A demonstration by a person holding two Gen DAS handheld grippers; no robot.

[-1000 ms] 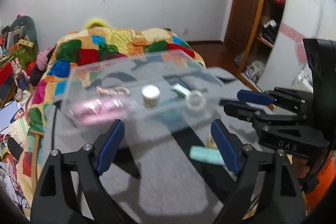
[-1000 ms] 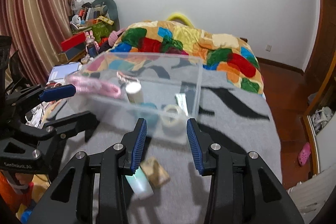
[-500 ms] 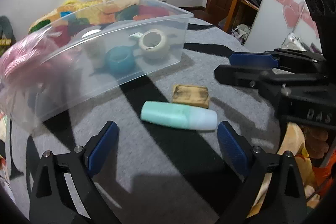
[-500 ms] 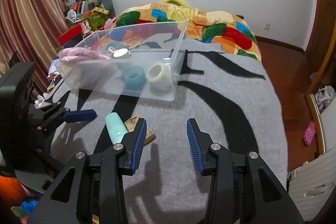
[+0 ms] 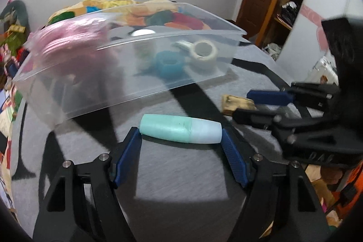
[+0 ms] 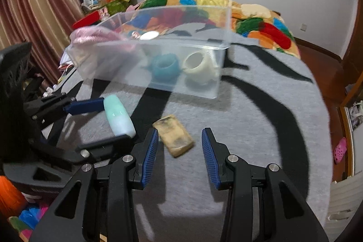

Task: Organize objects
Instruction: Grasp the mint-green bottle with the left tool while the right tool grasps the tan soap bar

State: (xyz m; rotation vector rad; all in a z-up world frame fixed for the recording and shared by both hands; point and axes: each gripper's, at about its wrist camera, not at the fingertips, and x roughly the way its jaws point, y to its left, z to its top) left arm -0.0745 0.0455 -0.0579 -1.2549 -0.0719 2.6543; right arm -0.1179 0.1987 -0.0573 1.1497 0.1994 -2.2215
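Observation:
A mint-green bottle (image 5: 180, 128) with a pale cap lies on the grey and black blanket (image 5: 181, 174). My left gripper (image 5: 180, 132) has its blue fingertips at the bottle's two ends, jaws still wide; it also shows in the right wrist view (image 6: 106, 121) around the bottle (image 6: 118, 116). A tan worn block (image 6: 174, 137) lies between the fingertips of my open right gripper (image 6: 180, 140); the block (image 5: 237, 104) shows beside that gripper (image 5: 261, 106). Behind stands a clear plastic bin (image 5: 140, 83) holding a blue ring (image 5: 169, 64), a white tape roll (image 5: 203, 53), a small jar (image 5: 143, 47) and a pink bag (image 5: 70, 44).
The bin (image 6: 199, 81) sits mid-bed, with a colourful quilt (image 6: 249, 15) behind it. The bed's edge drops to a wooden floor (image 6: 322, 56) on the right. Clutter and a striped curtain (image 6: 34, 3) stand at the left.
Both grippers came down and forward. The left one closed in around the green bottle. The right one moved over the tan block.

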